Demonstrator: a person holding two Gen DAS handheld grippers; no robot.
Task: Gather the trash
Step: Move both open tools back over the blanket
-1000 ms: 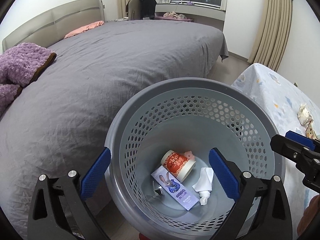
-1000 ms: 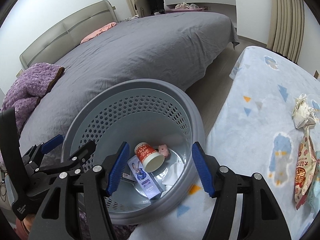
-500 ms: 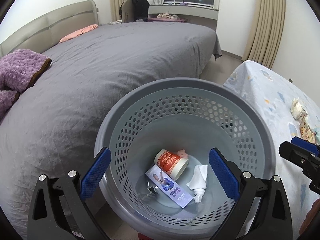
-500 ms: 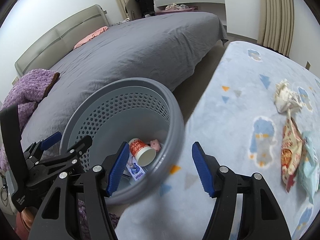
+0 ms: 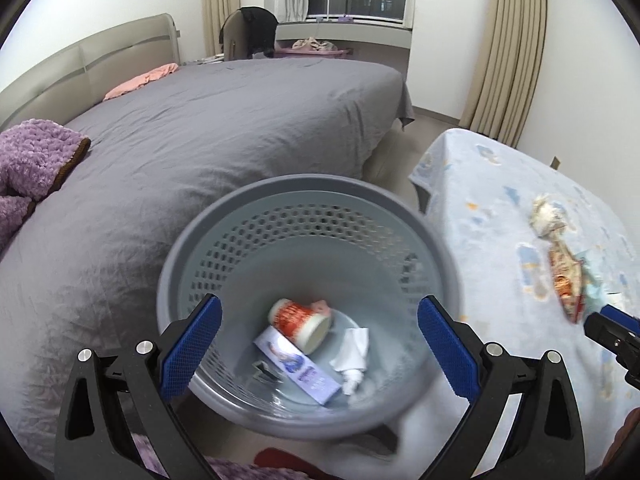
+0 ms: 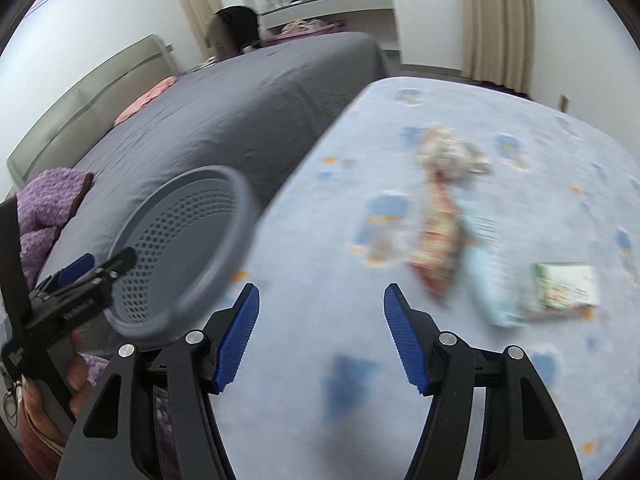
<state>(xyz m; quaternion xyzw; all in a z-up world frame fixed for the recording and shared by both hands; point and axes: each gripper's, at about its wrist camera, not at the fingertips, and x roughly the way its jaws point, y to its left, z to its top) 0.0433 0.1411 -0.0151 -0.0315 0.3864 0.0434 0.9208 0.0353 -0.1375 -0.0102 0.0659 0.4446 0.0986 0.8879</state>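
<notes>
Lying in the one grey basket (image 5: 240, 248): one cup (image 5: 300, 318), one carton (image 5: 298, 370), one tissue (image 5: 354, 354); left gripper (image 5: 318, 346) and right gripper (image 6: 320, 336) both released, three wrappers (image 6: 438, 232) on the worktop (image 6: 520, 140)

Grey perforated trash basket (image 5: 224, 240), tilted, holding red-and-white cup (image 5: 301, 323) on its side, purple flat packet (image 5: 298, 368), crumpled white tissue (image 5: 354, 354). Crumpled pale wrapper (image 6: 450, 152), red-patterned snack bag (image 6: 438, 240), light blue packet (image 6: 486, 276) and green-white carton (image 6: 566, 284) lying close together on tabletop (image 6: 320, 260), blurred.
</notes>
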